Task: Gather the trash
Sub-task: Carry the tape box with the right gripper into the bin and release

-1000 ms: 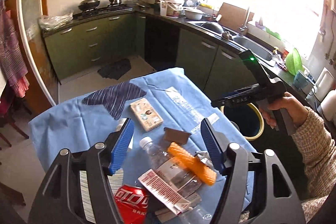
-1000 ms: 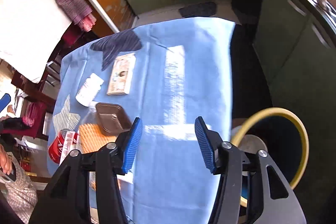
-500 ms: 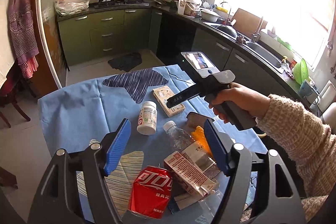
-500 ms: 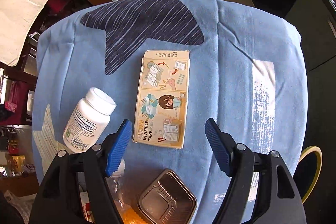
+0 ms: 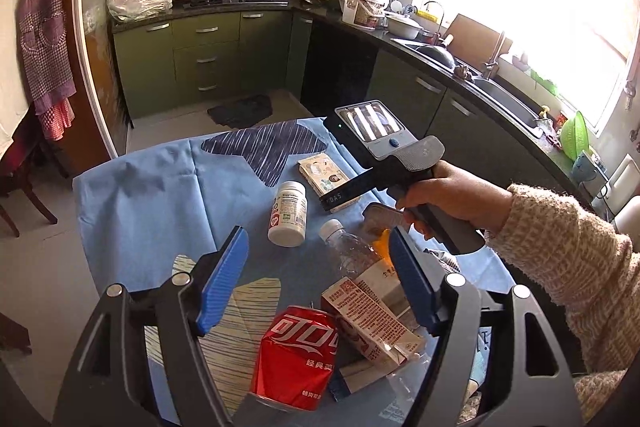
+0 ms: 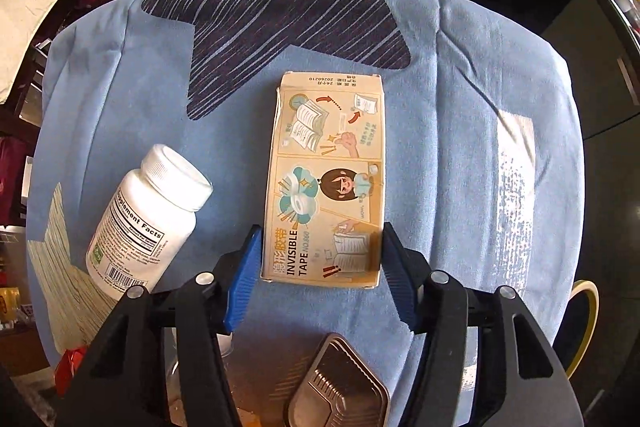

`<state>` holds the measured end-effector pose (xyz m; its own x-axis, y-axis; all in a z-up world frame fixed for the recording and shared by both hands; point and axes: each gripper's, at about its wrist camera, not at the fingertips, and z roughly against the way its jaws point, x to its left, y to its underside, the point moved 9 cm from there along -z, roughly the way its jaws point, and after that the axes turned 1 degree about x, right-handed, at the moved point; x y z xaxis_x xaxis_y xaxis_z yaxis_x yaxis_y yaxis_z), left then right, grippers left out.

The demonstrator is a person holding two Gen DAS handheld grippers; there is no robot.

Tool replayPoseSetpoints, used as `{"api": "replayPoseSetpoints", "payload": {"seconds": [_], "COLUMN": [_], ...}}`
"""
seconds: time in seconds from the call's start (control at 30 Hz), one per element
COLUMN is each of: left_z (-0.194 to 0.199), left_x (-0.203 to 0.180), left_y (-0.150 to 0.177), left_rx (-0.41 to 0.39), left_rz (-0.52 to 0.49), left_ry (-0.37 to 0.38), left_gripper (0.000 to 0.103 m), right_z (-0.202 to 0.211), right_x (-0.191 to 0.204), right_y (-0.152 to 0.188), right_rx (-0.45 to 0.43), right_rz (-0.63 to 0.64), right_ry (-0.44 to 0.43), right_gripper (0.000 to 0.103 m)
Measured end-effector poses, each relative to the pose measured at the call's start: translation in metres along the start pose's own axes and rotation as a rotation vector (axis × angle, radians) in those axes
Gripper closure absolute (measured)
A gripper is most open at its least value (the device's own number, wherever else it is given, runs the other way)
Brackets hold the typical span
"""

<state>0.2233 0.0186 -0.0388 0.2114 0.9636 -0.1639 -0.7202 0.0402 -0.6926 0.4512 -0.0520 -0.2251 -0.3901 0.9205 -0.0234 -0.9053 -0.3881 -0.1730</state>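
Draping the round table, pale blue patterned cloth (image 6: 460, 115) carrying flat beige cardboard tape box (image 6: 328, 183), right gripper (image 6: 322, 269) closing astride its near end, pads seemingly just short, ready for lifting; left gripper (image 5: 320, 279) open, empty, above crushed red soda can (image 5: 296, 359).

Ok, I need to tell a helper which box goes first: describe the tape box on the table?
On the blue tablecloth, just below its dark striped patch, lies a flat beige tape box. Unlike the white pill bottle beside it, it carries cartoon drawings and reads INVISIBLE TAPE.
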Motion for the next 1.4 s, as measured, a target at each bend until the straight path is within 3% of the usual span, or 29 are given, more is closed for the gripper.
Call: {"api": "replayPoseSetpoints", "payload": {"seconds": [0.33,0.53,0.77,0.9,1.0,1.2,1.4], "left_z": [-0.003,-0.007,-0.029,-0.045,-0.058,-0.08,-0.097], "left_x": [-0.002,-0.011,-0.026,-0.033,-0.038,-0.041,-0.035], "left_y": [0.003,0.001,0.001,0.0,0.0,-0.005,-0.018], "left_rx": [0.007,0.003,0.037,0.065,0.085,0.125,0.13], "left_rz": [-0.001,-0.008,-0.014,-0.004,0.009,0.018,0.038], "left_ry": [-0.003,0.008,0.013,0.014,0.011,-0.024,-0.055], "left_gripper": [0.033,0.033,0.031,0.031,0.031,0.03,0.03], "right_z": [0.04,0.098,0.141,0.128,0.105,0.077,0.045], "right_x": [-0.034,-0.074,-0.209,-0.282,-0.316,-0.335,-0.332], "right_y": [0.011,0.051,0.15,0.204,0.235,0.259,0.257], "right_rx": [-0.084,-0.166,-0.232,-0.225,-0.194,-0.185,-0.151], "right_rz": [-0.049,-0.073,-0.207,-0.325,-0.363,-0.341,-0.306], "right_ry": [-0.066,-0.089,0.012,0.049,0.033,0.021,-0.003], "right_gripper": [0.046,0.046,0.046,0.046,0.046,0.045,0.045]}}
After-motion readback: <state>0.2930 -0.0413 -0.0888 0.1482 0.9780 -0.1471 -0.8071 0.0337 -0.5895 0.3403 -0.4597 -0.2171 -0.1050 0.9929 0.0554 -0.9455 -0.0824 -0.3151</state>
